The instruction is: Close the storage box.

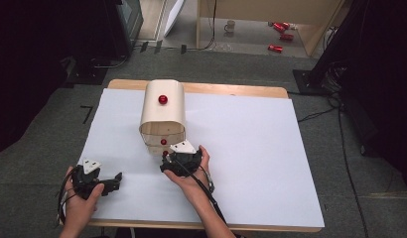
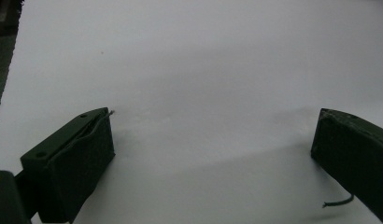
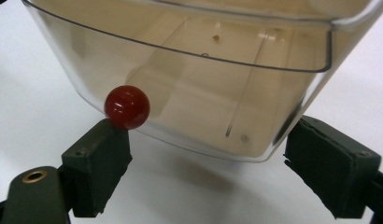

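1. A cream, round-topped box with a clear plastic front (image 1: pixel 163 115) stands on the white sheet covering the wooden table (image 1: pixel 251 139). It sits toward the far left of the sheet, its back close to the sheet's far edge, where a strip of bare wood shows.
2. A red ball knob (image 1: pixel 163 99) sits on the box's curved top; a second small red ball knob (image 3: pixel 127 107) sits low on the clear front, on the side facing the person.
3. The right tongs (image 1: pixel 167 157) are held in the person's right hand (image 1: pixel 191 168) just in front of the box. In the right gripper view (image 3: pixel 206 175) the jaws stand wide apart below the curved lower edge of the clear front; the left jaw's tip lies right under the lower knob and seems to touch it, while the right jaw is by the front's corner, gripping nothing.
4. The left tongs (image 1: pixel 117 179) are held in the left hand (image 1: pixel 82 196) well to the near left of the box, close to the sheet's near-left corner. In the left gripper view (image 2: pixel 213 140) the jaws are spread wide over bare white sheet with nothing between them.
5. To the right of the box the sheet lies open as far as its right edge, and there is bare sheet between the box and the sheet's left edge as well.
6. Beyond the box and the table's far edge lies grey floor (image 1: pixel 231 64) with cables, and farther off some red cans (image 1: pixel 280 34) and a mug (image 1: pixel 230 26).
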